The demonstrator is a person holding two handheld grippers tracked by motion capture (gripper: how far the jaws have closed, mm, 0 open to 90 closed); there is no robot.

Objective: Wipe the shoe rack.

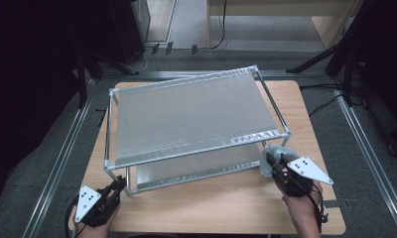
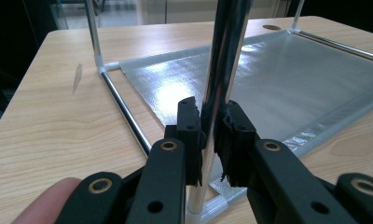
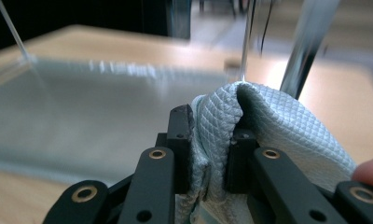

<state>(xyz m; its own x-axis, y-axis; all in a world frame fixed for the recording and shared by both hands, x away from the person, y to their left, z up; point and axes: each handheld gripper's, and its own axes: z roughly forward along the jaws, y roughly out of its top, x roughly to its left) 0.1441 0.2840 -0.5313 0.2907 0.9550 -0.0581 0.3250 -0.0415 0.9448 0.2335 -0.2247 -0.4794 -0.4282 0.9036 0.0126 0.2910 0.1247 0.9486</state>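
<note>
The left hand (image 1: 95,223) comes in low at the near left corner of the bench (image 1: 221,203), with the left gripper (image 2: 216,122) pointing forward and slightly inward toward the rack (image 1: 196,119). In the left gripper view its jaws are clamped on the rack's near-left chrome post (image 2: 224,70), 1 pad on each side of the tube, just above the white plastic corner joint (image 2: 201,214) at the foot. A fingertip (image 2: 49,198) shows beside the gripper's body.

The right hand (image 1: 303,210) reaches in from the near right, and the right gripper (image 3: 211,128) angles up and leftward toward the rack's near-right post (image 1: 285,139). Its jaws are closed on a folded cloth (image 3: 273,126), which bulges out over the right-hand jaw (the view is blurred beyond the cloth). In the high view the cloth (image 1: 267,159) sits right at that post, just under the top shelf's corner; whether it touches the tube I cannot tell.

No brand, label or writing can be read anywhere.

The rack is a 2-tier frame of thin chrome tubes with silvery, shiny fabric shelves; the upper shelf (image 1: 186,111) covers most of the lower one (image 2: 292,79). The cloth is pale blue-grey with a fine diamond weave.
</note>
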